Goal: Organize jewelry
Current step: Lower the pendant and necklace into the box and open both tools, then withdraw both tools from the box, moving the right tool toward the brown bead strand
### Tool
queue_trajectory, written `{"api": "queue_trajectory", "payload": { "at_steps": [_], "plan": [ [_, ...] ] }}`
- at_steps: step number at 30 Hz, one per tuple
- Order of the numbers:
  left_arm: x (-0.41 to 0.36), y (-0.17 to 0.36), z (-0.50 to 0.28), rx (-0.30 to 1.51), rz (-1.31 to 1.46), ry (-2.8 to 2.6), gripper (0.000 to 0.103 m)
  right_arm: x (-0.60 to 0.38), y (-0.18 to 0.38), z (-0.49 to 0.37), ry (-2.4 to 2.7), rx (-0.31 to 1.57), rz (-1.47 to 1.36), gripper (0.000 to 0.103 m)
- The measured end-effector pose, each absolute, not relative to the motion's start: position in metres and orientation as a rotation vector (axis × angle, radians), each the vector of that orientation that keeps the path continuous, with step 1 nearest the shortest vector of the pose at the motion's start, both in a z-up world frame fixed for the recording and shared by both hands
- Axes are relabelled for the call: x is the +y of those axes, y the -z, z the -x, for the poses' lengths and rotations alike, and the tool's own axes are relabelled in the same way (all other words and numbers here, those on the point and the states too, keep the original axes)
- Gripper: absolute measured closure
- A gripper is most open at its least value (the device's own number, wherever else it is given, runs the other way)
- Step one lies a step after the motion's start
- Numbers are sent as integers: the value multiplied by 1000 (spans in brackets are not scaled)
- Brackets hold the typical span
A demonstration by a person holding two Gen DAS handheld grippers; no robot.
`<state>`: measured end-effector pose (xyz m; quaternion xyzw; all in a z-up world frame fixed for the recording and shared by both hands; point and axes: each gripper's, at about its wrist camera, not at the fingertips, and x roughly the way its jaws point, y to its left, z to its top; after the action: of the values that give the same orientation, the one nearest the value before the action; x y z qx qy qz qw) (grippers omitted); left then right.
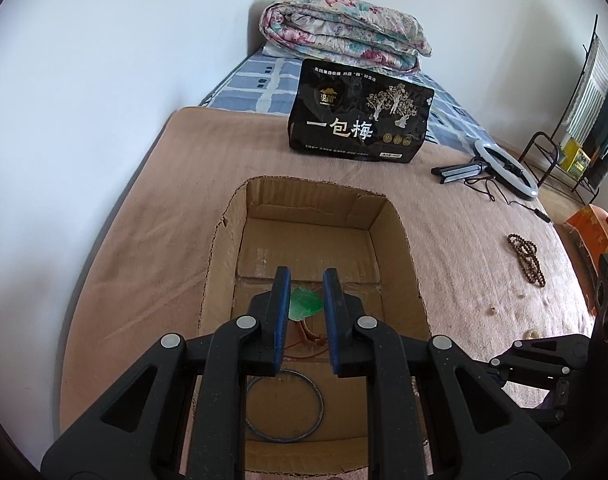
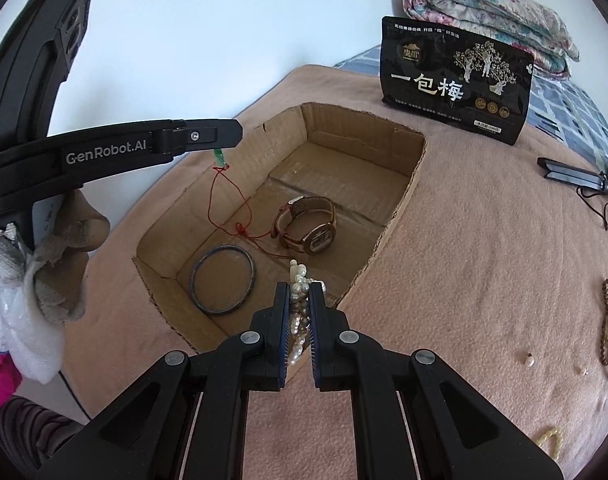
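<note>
Your left gripper [image 1: 306, 280] pinches the green leaf-shaped stone pendant [image 1: 304, 303] over the open brown cardboard box [image 2: 414, 184], its red cord [image 2: 227, 204] trailing down to the floor. Your right gripper [image 2: 299, 292] clamps the white pearl strand [image 2: 297, 312] just above the near rim; the box floor lies ahead and below.

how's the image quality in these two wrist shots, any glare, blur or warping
Left wrist view: strong fisheye warp, dark vignette at the corners, cardboard box rim bowed; soft even daylight, no glare, green pendant sharp. Right wrist view: same barrel bend, the black snack bag leans; pearl bracelet crisp, the white wall slightly washed out, only faint shadows inside the box.
</note>
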<state>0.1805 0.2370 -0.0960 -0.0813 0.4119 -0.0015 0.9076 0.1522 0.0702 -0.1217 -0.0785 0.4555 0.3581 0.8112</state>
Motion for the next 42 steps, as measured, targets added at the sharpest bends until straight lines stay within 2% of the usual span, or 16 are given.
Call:
{"api": "queue_trajectory", "payload": {
  "at_steps": [8, 9, 10, 12, 13, 16, 30, 42],
  "plan": [
    [239, 97, -182, 855, 175, -17, 88, 71, 122, -149, -768, 970, 190, 94],
    [240, 98, -182, 860, 182, -20, 80, 71, 122, -149, -770, 971, 193, 87],
    [241, 99, -182, 862, 191, -21, 60, 71, 122, -149, -774, 972, 192, 80],
    [244, 98, -180, 847, 211, -35, 39, 69, 120, -149, -767, 960, 185, 46],
    [245, 98, -180, 840, 212, -41, 36, 68, 119, -149, -761, 949, 181, 38],
    [246, 98, -180, 843, 212, -47, 36, 65, 115, -148, -739, 922, 177, 32],
    [235, 94, -177, 825, 188, -45, 36, 45, 111, -149, -673, 918, 169, 30],
    [196, 76, -171, 765, 138, 31, 36, -15, 99, -162, -560, 911, 111, 30]
  ]
}}
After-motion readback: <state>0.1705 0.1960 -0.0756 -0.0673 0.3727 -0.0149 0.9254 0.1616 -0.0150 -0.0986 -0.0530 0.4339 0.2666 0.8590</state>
